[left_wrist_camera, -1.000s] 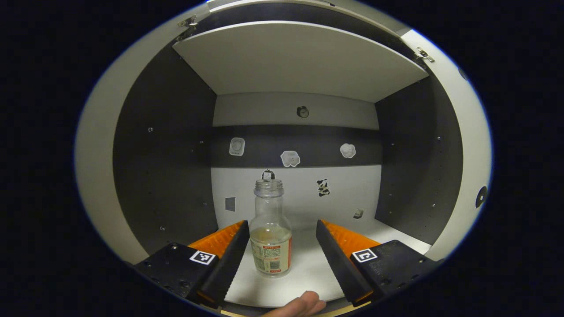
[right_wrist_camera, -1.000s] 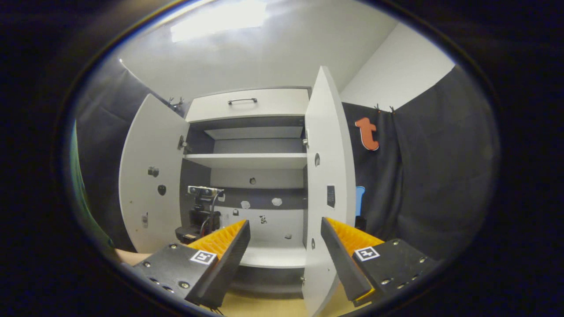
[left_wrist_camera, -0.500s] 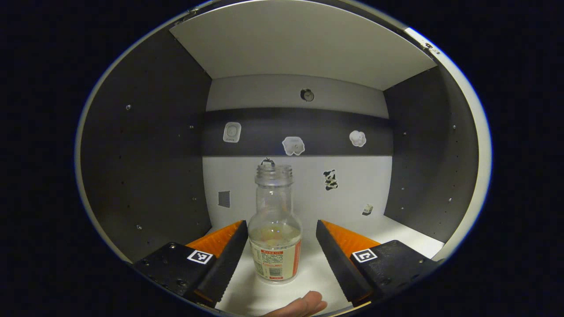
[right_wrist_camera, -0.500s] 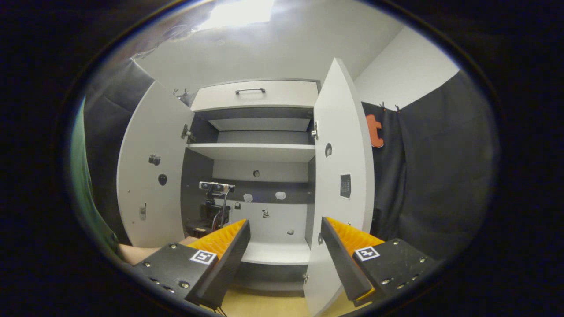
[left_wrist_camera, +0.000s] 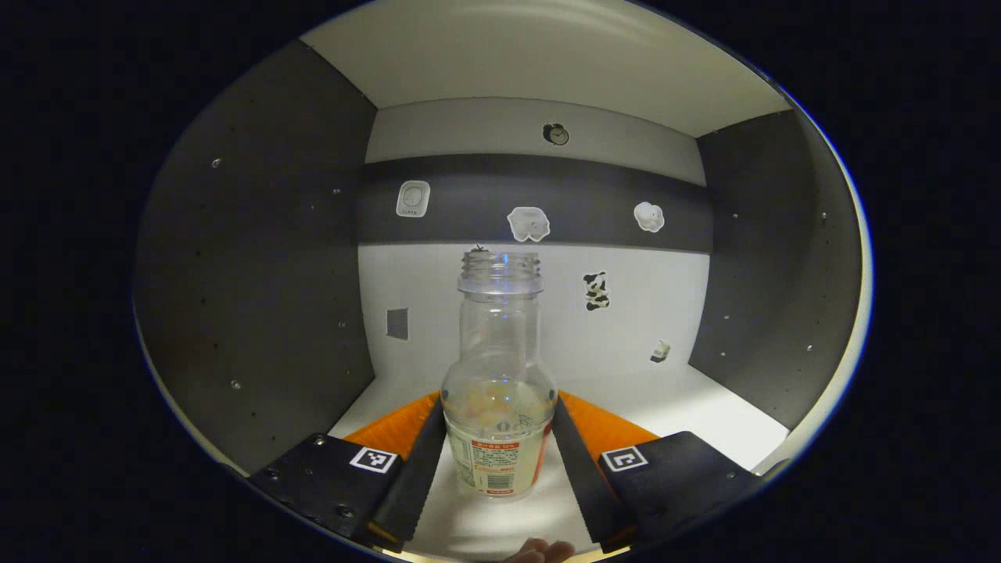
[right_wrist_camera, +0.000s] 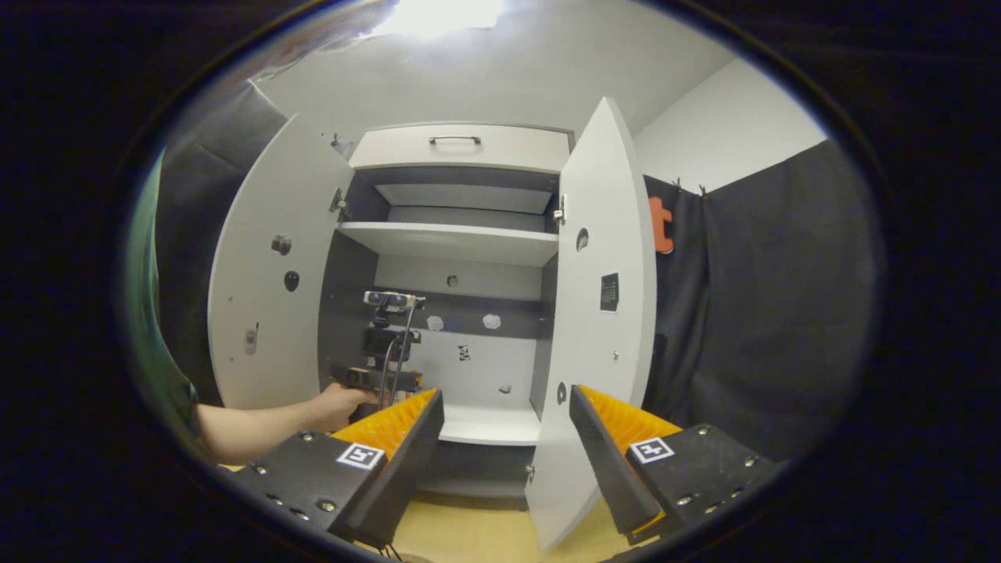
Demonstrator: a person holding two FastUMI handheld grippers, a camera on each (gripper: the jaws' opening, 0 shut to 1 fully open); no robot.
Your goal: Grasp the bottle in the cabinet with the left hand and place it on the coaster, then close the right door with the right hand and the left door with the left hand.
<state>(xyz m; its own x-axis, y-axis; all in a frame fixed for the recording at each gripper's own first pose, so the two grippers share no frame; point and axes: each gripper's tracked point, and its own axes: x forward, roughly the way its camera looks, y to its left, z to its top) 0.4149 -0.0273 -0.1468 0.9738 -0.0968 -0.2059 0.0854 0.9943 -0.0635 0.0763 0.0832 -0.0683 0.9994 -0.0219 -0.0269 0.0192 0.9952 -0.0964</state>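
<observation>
Deep inside the cabinet, the uncapped bottle is standing upright on the white shelf, with the left tool pinching its lower body. Outside, the right tool is hanging spread before the open right door.

We see the bottle standing on the bottom shelf in the cabinet, between the 2 fingers of the left gripper. The right door stands open before the right gripper.

The open right door stands edge-on ahead; the shelf beside the bottle lies bare.
</observation>
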